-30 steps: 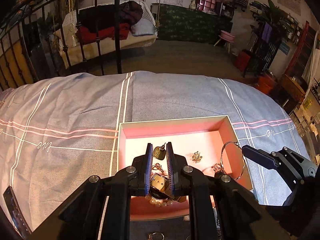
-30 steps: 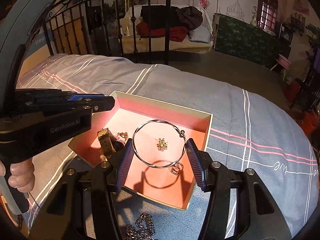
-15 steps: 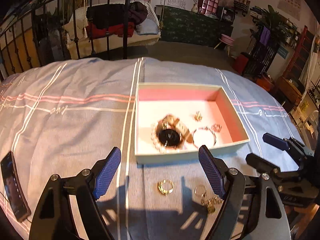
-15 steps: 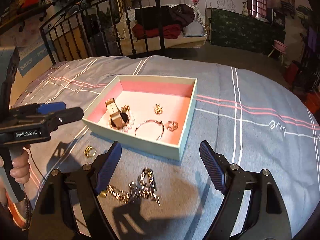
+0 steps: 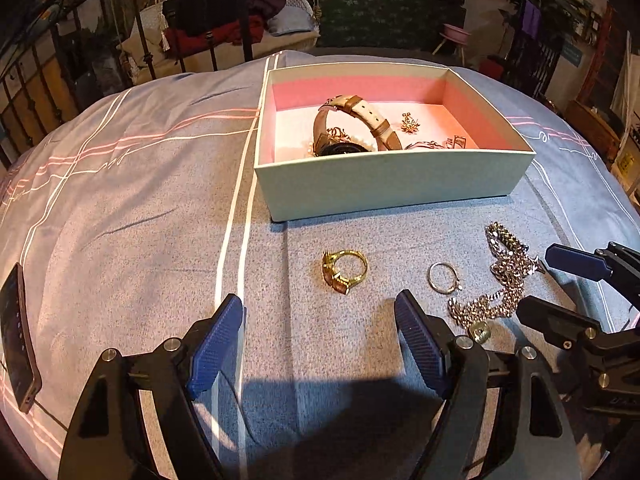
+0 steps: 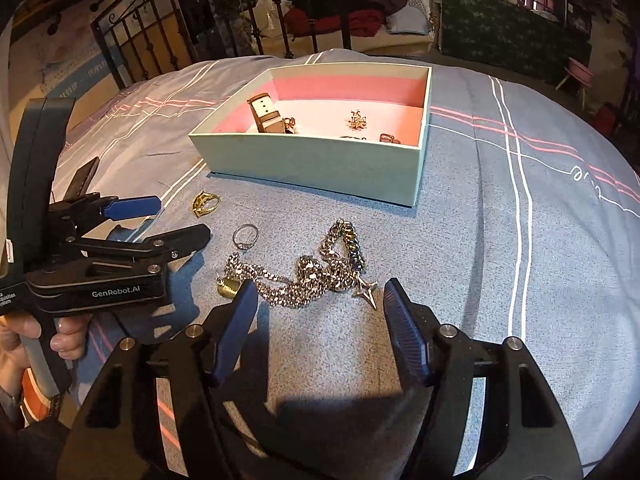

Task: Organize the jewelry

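Note:
A pale box with a pink inside (image 5: pixel 384 184) (image 6: pixel 320 160) sits on the bedspread. It holds a tan-strap watch (image 5: pixel 352 124) (image 6: pixel 266 114), a gold brooch (image 5: pixel 410 123) (image 6: pixel 357 120), a bangle and a small ring. In front of it lie a gold ring (image 5: pixel 344 270) (image 6: pixel 206 203), a thin silver ring (image 5: pixel 442 278) (image 6: pixel 245 236) and a chunky silver chain with a star charm (image 5: pixel 496 280) (image 6: pixel 312 272). My left gripper (image 5: pixel 318 340) (image 6: pixel 168 220) is open and empty, just short of the gold ring. My right gripper (image 6: pixel 316 328) (image 5: pixel 556 284) is open and empty, low over the chain.
A dark phone (image 5: pixel 16 340) lies on the bedspread at the far left. A black iron bed rail (image 5: pixel 132 40) stands behind the bed. A daybed with clothes (image 6: pixel 352 12) is beyond it.
Both grippers opened, dropping the pendant and bangle in the box. Both have pulled back and come down low over the loose jewelry in front of the box.

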A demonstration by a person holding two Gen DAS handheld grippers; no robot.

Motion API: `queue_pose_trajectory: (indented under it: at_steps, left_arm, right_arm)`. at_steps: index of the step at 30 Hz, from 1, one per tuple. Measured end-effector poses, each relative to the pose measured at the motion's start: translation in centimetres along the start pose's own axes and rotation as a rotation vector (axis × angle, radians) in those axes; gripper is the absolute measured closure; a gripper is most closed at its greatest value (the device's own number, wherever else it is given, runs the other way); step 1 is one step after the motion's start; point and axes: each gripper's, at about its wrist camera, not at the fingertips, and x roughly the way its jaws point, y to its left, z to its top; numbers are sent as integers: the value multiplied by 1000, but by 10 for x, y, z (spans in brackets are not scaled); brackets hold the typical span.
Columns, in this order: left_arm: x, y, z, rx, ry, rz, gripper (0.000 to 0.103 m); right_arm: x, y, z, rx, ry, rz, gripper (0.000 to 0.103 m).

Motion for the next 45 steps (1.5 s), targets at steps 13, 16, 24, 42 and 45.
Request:
queue_pose_trajectory:
  at_steps: [13, 16, 24, 42, 45]
  left_arm:
    - [12, 2, 5, -3, -13, -25, 26]
    - [12, 1, 7, 9, -15, -29, 29]
    - [9, 0, 9, 8, -22, -20, 42]
    - [-59, -1, 47, 12, -174, -34, 96]
    - [-70, -1, 66, 0, -202, -50, 96]
  right_arm:
    - [16, 15, 6, -96, 8, -43, 84]
    - [9, 19, 3, -97, -10, -20, 88]
    - [-26, 18, 9, -71, -112, 36, 94]
    - [-103, 41, 60, -175, -340, 40, 94]
    - [-118, 42, 75, -191, -383, 25, 95]
